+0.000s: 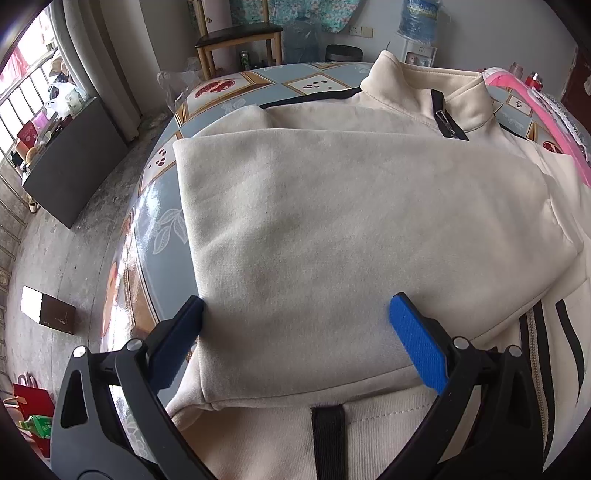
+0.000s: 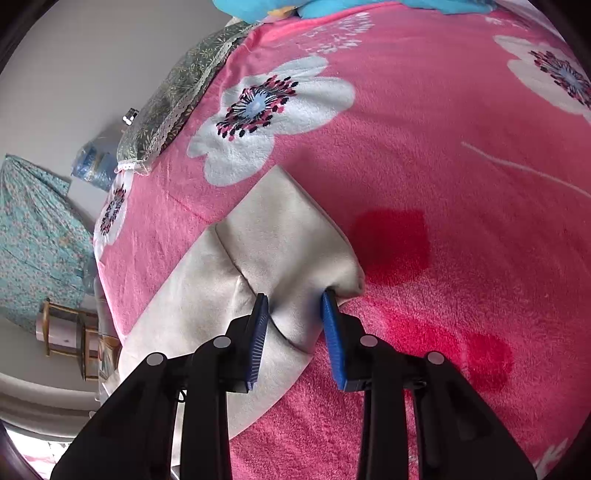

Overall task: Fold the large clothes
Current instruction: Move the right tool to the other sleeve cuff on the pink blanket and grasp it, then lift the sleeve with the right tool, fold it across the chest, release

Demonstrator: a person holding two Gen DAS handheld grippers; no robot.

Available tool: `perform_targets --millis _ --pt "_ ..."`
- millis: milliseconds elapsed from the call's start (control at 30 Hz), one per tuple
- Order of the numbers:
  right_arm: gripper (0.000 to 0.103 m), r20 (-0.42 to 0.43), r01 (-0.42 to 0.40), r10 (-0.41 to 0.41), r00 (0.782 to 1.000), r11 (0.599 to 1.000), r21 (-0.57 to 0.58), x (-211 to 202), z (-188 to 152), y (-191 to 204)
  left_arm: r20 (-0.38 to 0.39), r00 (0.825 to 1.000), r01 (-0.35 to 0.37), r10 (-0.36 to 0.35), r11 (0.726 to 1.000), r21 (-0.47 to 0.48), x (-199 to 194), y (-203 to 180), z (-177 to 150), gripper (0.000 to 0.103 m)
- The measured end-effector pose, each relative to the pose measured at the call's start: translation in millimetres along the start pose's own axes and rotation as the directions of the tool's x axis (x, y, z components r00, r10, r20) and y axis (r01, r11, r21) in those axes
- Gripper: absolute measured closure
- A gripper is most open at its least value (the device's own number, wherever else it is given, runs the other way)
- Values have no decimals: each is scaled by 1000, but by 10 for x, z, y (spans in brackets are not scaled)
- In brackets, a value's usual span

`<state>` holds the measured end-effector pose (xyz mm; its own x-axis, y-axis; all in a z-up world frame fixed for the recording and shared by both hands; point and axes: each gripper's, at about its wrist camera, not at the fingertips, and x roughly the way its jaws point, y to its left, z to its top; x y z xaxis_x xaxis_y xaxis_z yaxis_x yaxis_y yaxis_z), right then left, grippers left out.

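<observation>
The cream jacket [image 1: 332, 221] lay partly folded on the patterned tabletop [image 1: 162, 206]. The left gripper [image 1: 295, 332] hovered wide open over it. The right gripper [image 2: 295, 321] pinched a sleeve [image 2: 266, 258] over the pink blanket [image 2: 443, 184].

No words or numbers can be read in either view. The big water bottle [image 1: 419, 18] at the back has a blue label, but its print is too small and blurry to make out. The pink blanket [image 2: 443, 166] shows faint white marks near its top edge, and they are too fuzzy to read.
</observation>
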<state>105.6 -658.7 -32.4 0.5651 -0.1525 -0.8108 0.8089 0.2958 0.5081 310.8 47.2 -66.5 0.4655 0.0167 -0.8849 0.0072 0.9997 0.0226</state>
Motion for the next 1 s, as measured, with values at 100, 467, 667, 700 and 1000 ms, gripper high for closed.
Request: perform_targets --millis 100,467,667,700,1000 --pt "74 -2 -30 30 1000 999 40 -33 -31 -51 -5 1000 1 -1 1000 2 2 0 1 6" --pt "74 7 -68 68 998 997 40 -66 -158 -34 -17 1000 5 -5 1000 4 9 6 9 6" --pt "84 -3 -79 80 997 992 98 39 -126 -146 -15 1000 4 -4 1000 4 11 6 7 6" --pt "87 0 -76 77 997 993 92 20 -133 -143 -16 1000 4 -4 1000 3 12 6 9 6" --pt "95 87 -142 150 985 985 -98 -606 -247 226 -26 1000 17 -17 1000 9 18 20 4 6"
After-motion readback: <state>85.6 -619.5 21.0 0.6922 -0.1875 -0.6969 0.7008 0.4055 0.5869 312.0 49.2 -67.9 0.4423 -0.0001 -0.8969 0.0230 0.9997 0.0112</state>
